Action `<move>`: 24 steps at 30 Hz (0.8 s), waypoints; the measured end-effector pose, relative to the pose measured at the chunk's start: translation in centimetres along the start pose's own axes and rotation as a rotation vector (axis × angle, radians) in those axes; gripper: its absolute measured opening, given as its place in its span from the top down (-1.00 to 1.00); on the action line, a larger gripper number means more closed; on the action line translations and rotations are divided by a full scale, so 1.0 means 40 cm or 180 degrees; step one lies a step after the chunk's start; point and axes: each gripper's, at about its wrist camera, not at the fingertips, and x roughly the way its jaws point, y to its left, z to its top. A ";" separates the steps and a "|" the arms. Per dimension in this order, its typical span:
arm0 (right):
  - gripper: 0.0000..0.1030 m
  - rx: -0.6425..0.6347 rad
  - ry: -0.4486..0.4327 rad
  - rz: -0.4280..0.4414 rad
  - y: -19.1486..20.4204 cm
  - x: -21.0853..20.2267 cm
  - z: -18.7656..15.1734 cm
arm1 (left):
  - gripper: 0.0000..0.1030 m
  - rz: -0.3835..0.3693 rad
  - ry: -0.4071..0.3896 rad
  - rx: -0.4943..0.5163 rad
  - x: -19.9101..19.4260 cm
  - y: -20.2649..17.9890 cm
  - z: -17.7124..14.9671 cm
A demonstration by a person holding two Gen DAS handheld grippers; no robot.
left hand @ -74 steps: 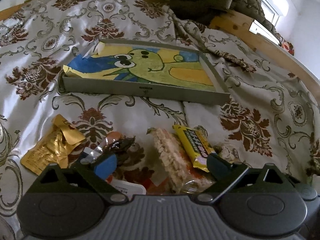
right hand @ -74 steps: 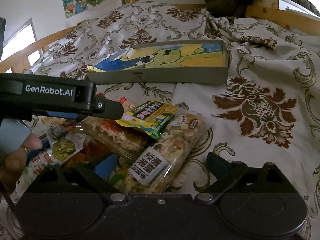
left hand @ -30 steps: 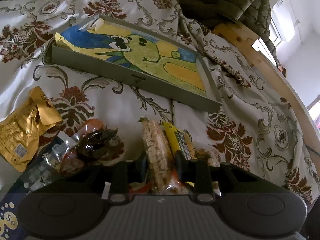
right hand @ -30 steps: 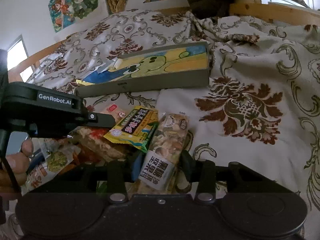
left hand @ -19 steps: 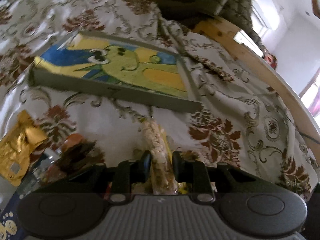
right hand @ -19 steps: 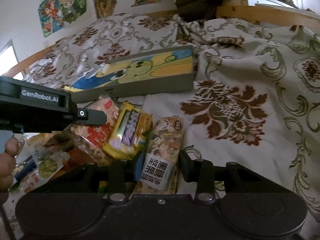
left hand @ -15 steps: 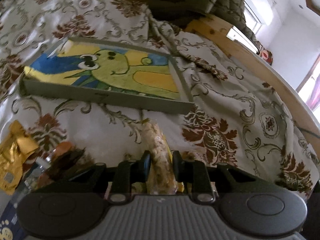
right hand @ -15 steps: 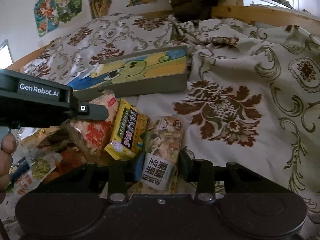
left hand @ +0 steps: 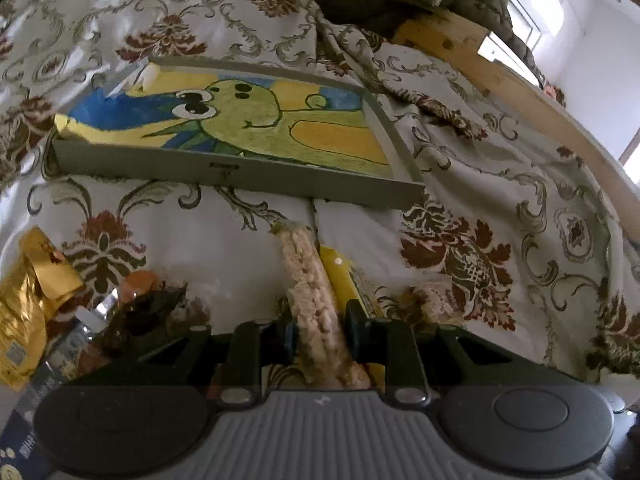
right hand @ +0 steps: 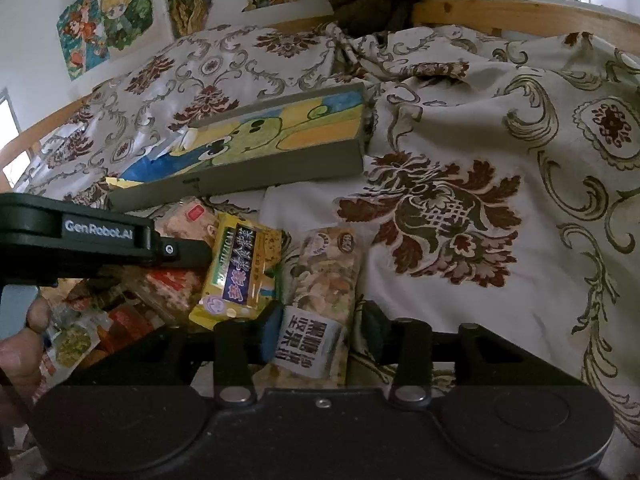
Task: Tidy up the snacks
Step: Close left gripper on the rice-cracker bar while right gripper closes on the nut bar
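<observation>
My left gripper (left hand: 318,330) is shut on a clear pack of pale rice crackers (left hand: 310,292), held edge-on above the bed. My right gripper (right hand: 318,332) is shut on a clear pack of mixed nuts (right hand: 326,276) with a white label. A yellow snack bar (right hand: 240,270) lies between the two packs and also shows in the left wrist view (left hand: 340,276). A grey tray (left hand: 240,174) lined with a green cartoon drawing lies on the bed beyond the snacks; it also shows in the right wrist view (right hand: 248,176).
A gold foil pouch (left hand: 28,312) and dark wrapped snacks (left hand: 136,312) lie at the left. The left gripper's body (right hand: 100,236) and a hand (right hand: 24,344) fill the right view's left side. A wooden bed rail (left hand: 520,92) runs along the right.
Both grippers went from open to shut on their packs. The left one has lifted and turned the cracker pack edge-on; the yellow bar shifted beside it.
</observation>
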 end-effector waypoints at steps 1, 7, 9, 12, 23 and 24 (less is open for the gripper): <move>0.02 -0.0008 0.0002 0.0001 0.000 0.004 0.001 | 0.48 -0.0005 0.0001 -0.0022 0.001 0.003 0.000; -0.08 0.0002 0.0090 0.0019 -0.007 0.029 0.003 | 0.45 0.0021 0.0029 0.0026 0.001 0.004 -0.007; 0.09 -0.0026 0.0080 0.0047 -0.003 0.025 0.003 | 0.49 0.0019 0.0034 -0.0019 -0.007 0.005 -0.007; 0.19 -0.0102 0.0038 0.0036 0.006 0.015 0.004 | 0.53 0.0015 0.0064 -0.0024 -0.025 0.002 -0.009; 0.25 -0.0274 -0.0219 0.0085 0.031 -0.052 0.008 | 0.55 -0.0017 0.0223 -0.0477 -0.129 0.051 -0.038; 0.25 -0.0305 -0.0250 0.0093 0.037 -0.059 0.007 | 0.55 -0.0034 0.0219 -0.0520 -0.141 0.057 -0.038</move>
